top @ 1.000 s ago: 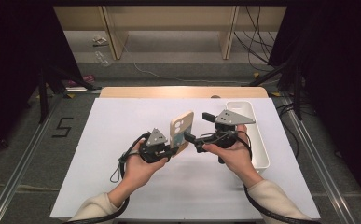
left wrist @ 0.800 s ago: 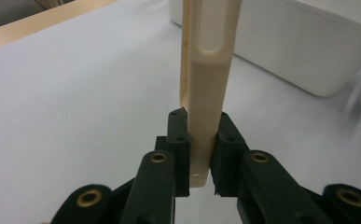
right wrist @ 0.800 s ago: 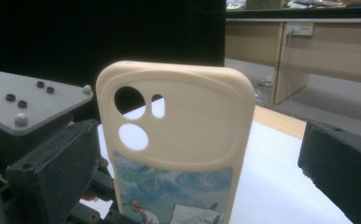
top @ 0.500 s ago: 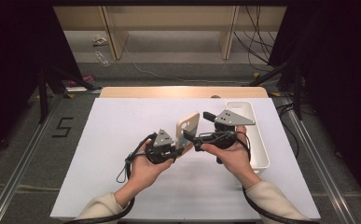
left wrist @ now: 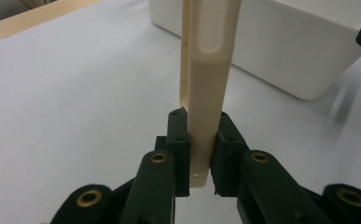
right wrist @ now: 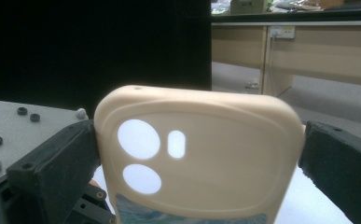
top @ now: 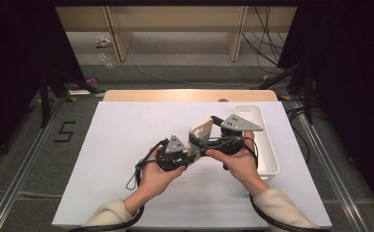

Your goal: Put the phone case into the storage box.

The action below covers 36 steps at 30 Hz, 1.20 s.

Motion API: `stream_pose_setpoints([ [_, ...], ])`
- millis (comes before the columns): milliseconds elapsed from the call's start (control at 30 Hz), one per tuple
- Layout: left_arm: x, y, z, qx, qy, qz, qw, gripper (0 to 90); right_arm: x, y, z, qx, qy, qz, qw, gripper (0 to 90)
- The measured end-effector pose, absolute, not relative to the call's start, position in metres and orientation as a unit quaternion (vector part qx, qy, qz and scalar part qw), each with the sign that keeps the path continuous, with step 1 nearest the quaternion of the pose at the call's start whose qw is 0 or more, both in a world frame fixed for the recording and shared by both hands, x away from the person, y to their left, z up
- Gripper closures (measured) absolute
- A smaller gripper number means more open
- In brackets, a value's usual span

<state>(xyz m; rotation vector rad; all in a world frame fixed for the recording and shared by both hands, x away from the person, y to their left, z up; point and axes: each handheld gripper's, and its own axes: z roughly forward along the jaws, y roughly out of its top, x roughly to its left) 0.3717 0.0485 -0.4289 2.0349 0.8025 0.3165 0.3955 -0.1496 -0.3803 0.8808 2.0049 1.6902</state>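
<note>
Object: cream phone case (top: 200, 134), held above the white table (top: 117, 145) at frame centre, left of the white bin (top: 264, 145).
Left gripper (top: 187, 153): you clamp its thin lower edge, steadying it upright.
Right gripper (top: 208, 145): jaws flank the case's sides; contact unclear.
Right gripper view: camera cutouts (right wrist: 138, 139), unseen edge-on in the left gripper view.

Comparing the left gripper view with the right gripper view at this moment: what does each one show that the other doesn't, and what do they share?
Left gripper view: the phone case edge-on, its thin end clamped by the left gripper, with the white table cover and white bin behind.

Right gripper view: the case's broad back with camera cutouts, black jaws at both its side edges, and wooden furniture beyond.

Both: the same cream case, close up, between that view's own jaws.
</note>
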Motion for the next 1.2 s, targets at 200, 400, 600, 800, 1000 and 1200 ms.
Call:
stream_pose_setpoints([
  [200, 0.3710, 0.0442, -0.4297, 0.824, 0.322, 0.127, 0.448, 79.6, 0.3955, -0.1491, -0.3808, 0.314, 0.711, 0.600, 0.189, 0.0],
  [400, 0.3703, 0.0426, -0.4306, 0.823, 0.322, 0.127, 0.450, 79.6, 0.3954, -0.1494, -0.3803, 0.313, 0.711, 0.601, 0.189, 0.1],
  [600, 0.3697, 0.0419, -0.4314, 0.825, 0.321, 0.126, 0.448, 79.6, 0.3955, -0.1485, -0.3815, 0.313, 0.712, 0.599, 0.191, 0.4],
  [800, 0.3695, 0.0414, -0.4312, 0.822, 0.323, 0.126, 0.451, 79.6, 0.3948, -0.1494, -0.3824, 0.317, 0.708, 0.600, 0.198, 9.9],
  [1000, 0.3699, 0.0422, -0.4312, 0.820, 0.325, 0.127, 0.454, 79.5, 0.3939, -0.1483, -0.3817, 0.311, 0.708, 0.601, 0.203, 11.3],
  [1200, 0.3703, 0.0427, -0.4309, 0.819, 0.325, 0.127, 0.455, 79.2, 0.3930, -0.1473, -0.3809, 0.309, 0.708, 0.600, 0.208, 11.8],
])
